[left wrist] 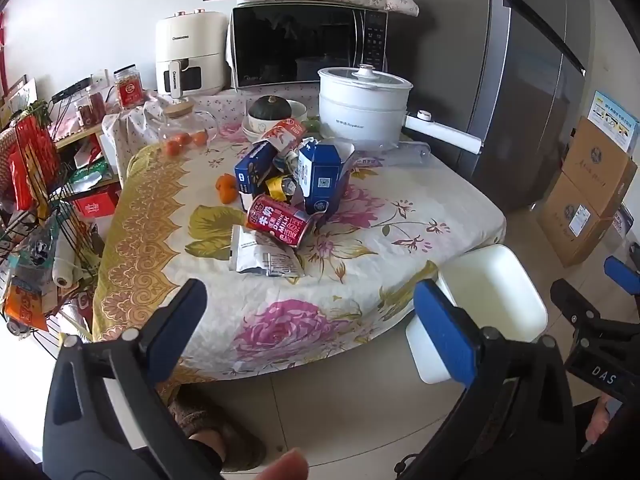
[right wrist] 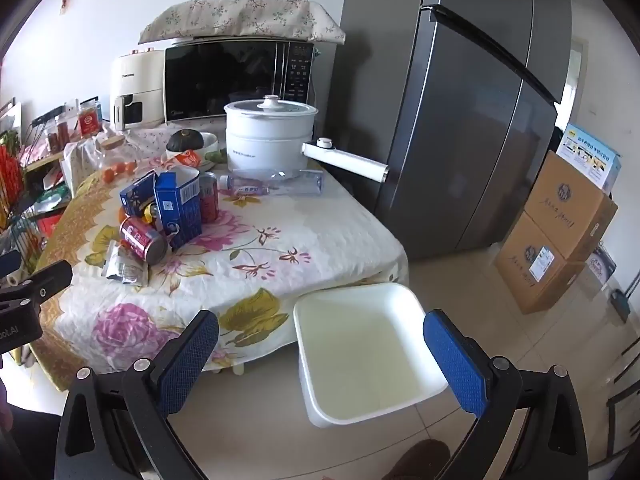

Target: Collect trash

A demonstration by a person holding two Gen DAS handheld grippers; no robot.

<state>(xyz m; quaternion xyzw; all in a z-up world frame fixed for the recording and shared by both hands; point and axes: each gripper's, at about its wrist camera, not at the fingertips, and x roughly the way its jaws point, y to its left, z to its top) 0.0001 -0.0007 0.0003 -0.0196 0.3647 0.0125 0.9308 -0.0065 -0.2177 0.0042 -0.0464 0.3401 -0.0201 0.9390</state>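
A heap of trash lies on the floral tablecloth (left wrist: 280, 320): a red milk can (left wrist: 279, 222) on its side, two blue cartons (left wrist: 326, 174), a silver wrapper (left wrist: 262, 256) and a red packet (left wrist: 286, 132). In the right wrist view the can (right wrist: 142, 239), the cartons (right wrist: 176, 204), a second upright red can (right wrist: 209, 197) and the wrapper (right wrist: 124, 266) show. A white empty bin (right wrist: 360, 352) stands on the floor by the table; it also shows in the left wrist view (left wrist: 492, 292). My left gripper (left wrist: 312, 328) is open, short of the table. My right gripper (right wrist: 320, 356) is open above the bin's near side.
A white cooker (left wrist: 364, 104), a microwave (left wrist: 308, 44), an air fryer (left wrist: 192, 52), a glass jar with small oranges (left wrist: 188, 132), a squash in a bowl (left wrist: 272, 110) and a clear bottle (right wrist: 276, 186) sit behind. A fridge (right wrist: 460, 120) and cardboard boxes (right wrist: 560, 232) stand right. A wire rack (left wrist: 36, 220) stands left.
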